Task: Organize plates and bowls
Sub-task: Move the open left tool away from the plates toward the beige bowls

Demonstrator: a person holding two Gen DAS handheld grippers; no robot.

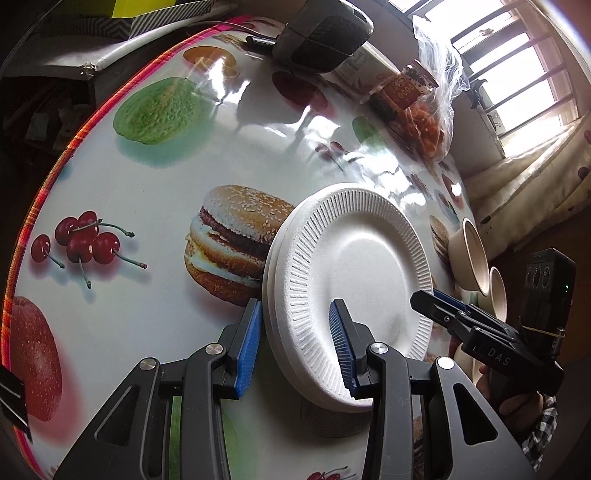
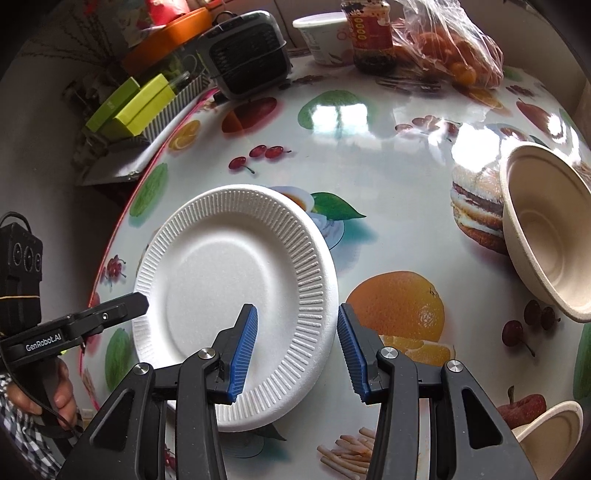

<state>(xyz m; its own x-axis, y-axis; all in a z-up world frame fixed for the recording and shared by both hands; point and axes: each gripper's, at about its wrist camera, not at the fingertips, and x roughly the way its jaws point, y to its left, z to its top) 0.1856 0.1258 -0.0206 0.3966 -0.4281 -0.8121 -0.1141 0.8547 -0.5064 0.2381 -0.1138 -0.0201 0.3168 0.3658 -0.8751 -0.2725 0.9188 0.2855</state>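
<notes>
A white foam plate (image 1: 354,266) lies on top of a second white plate on the food-print table; the stack also shows in the right wrist view (image 2: 229,280). My left gripper (image 1: 295,339) is open, its blue pads either side of the stack's left rim. My right gripper (image 2: 295,350) is open, its pads either side of the plate's right rim. It shows in the left wrist view (image 1: 443,306), and the left gripper shows in the right wrist view (image 2: 125,306). Two beige bowls (image 1: 472,258) (image 2: 546,229) stand at the right; the second shows at the lower right (image 2: 550,428).
At the table's far side stand a black fan (image 2: 251,51), a white cup (image 2: 325,37), a jar (image 2: 369,33) and a plastic bag of oranges (image 2: 454,48). Green boxes (image 2: 136,103) sit past the left edge. The table's red edge (image 1: 48,184) curves at left.
</notes>
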